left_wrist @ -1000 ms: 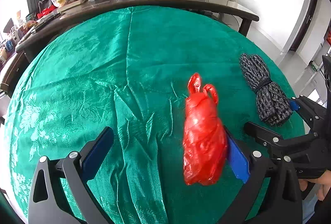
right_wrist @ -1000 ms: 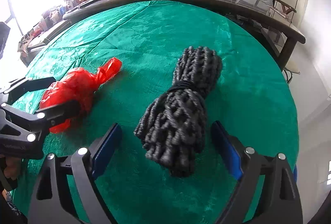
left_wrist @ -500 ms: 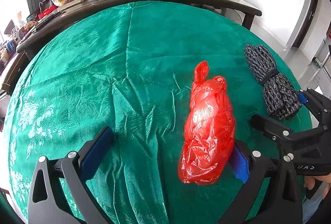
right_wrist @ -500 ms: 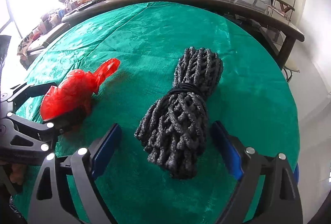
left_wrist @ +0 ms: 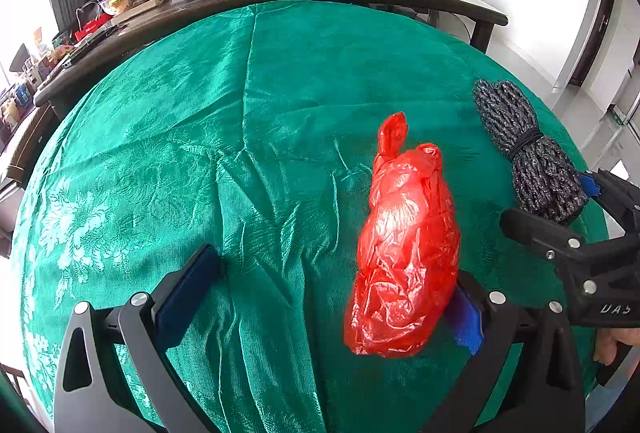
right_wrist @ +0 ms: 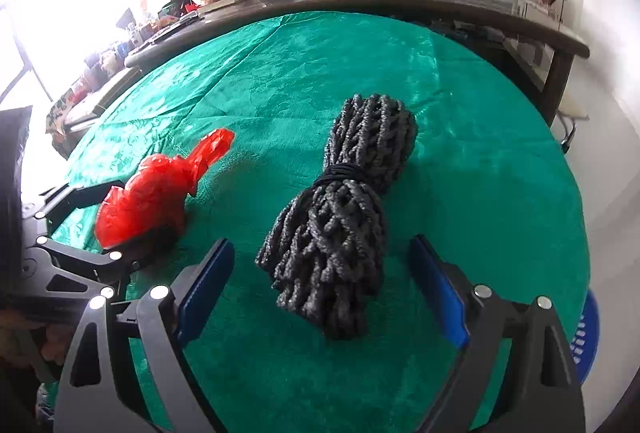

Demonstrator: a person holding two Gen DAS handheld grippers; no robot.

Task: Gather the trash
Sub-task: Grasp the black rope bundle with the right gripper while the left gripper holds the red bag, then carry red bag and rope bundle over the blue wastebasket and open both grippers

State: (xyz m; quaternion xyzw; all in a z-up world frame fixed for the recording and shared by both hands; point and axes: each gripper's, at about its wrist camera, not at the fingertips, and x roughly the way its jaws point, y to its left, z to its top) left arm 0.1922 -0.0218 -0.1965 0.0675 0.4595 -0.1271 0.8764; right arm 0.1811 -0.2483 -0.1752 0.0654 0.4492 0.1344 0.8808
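**Both grippers staged over trash, nothing clamped yet**

L gripper (left_wrist: 332,293) sat low over the green tablecloth (left_wrist: 240,113), jaws wide apart. Red plastic bag (left_wrist: 404,253) lay inside the gap but hard against the R-side pad; L-side pad well clear w/ bare cloth between. Bag touched that one pad or sat just in front of it, can't tell which. No squeeze either way, so not a grip. Bag looked knotted at the far end, crumpled, light; likely to crush and slip when pinched, so the off-centre placement could push it sideways instead of catching it.

R gripper (right_wrist: 320,281) also spread wide, straddling the near end of the dark rope bundle (right_wrist: 340,233). Both pads stood off the bundle w/ cloth visible each side, so no contact. Bundle was tied round the middle w/ a black band and lay lengthwise away from the camera; jaws lined up across its width, which reads as a deliberate pre-grasp.

The 2 items sat side by side near the table's near edge, apart from each other. A blue basket-like thing (right_wrist: 586,333) showed at the R edge, maybe the bin; unclear.

Judgement: approach stage, closing comes next on both sides.
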